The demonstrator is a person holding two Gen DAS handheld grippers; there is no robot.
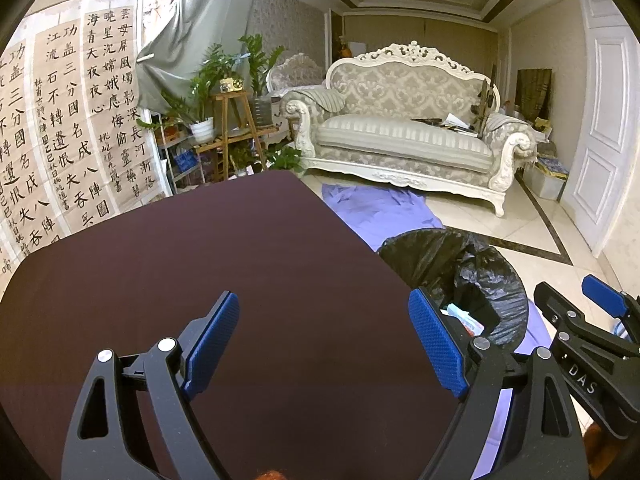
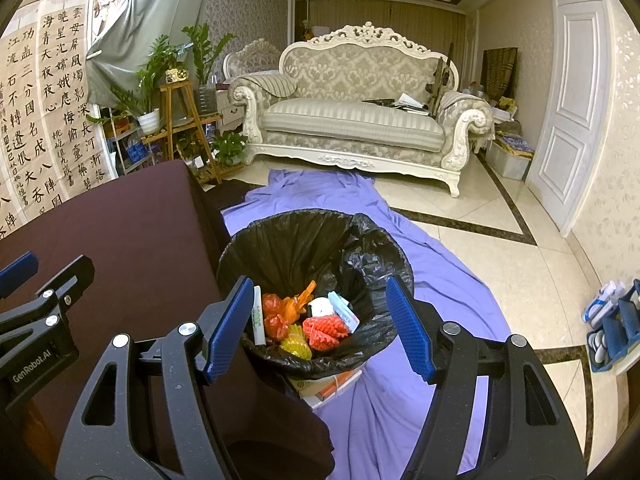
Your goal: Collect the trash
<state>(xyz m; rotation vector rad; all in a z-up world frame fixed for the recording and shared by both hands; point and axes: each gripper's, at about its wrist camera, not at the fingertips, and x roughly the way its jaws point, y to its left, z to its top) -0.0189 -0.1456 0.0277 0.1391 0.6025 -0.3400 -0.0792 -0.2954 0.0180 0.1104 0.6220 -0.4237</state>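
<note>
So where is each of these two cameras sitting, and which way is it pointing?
Left wrist: rides on the left gripper, above the dark table, facing the sofa; its open fingers show, plus the right gripper at right.
Right wrist: rides on the right gripper, open over the trash bin, with the left gripper at left.
Shared: table, bin, sofa, purple sheet.

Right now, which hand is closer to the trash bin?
The right gripper, probably. It hangs open over the bin, looking onto the trash inside. The left gripper is open over the dark table.
</note>
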